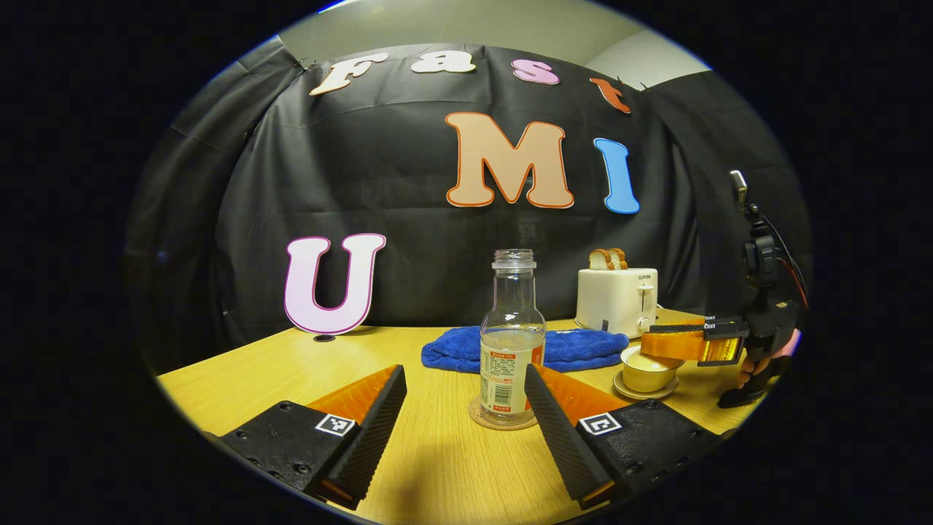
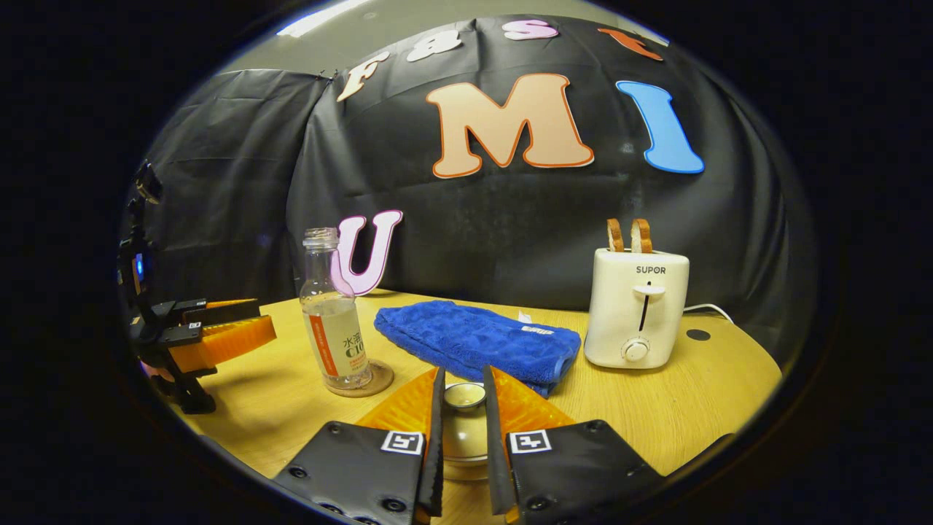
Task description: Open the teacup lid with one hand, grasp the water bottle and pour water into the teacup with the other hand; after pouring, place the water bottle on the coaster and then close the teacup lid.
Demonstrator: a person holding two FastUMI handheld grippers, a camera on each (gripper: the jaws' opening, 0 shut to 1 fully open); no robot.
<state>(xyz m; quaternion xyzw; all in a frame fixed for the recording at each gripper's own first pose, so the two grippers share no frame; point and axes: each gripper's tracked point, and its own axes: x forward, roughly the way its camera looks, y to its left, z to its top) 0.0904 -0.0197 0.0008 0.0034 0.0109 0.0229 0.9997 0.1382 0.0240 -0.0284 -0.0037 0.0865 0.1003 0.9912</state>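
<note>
A clear water bottle (image 1: 512,343), capless and partly full, stands upright on a round cork coaster (image 1: 481,420) in the left gripper view. My left gripper (image 1: 464,368) is open, its fingers spread wide just short of the bottle and not touching it. The right gripper view shows the same bottle (image 2: 332,328) and the left gripper (image 2: 268,326) apart from it. The cream teacup (image 1: 645,375) sits on its saucer to the right. Its lid (image 2: 464,430) rests on the cup, and my right gripper (image 2: 463,373) is shut on the lid's knob (image 2: 464,396).
A folded blue towel (image 2: 474,335) lies behind the cup and bottle. A white toaster (image 2: 638,310) with two bread slices stands at the back right, its cable trailing off. The wooden table (image 2: 692,408) ends near my fingers; the black cloth wall is close behind.
</note>
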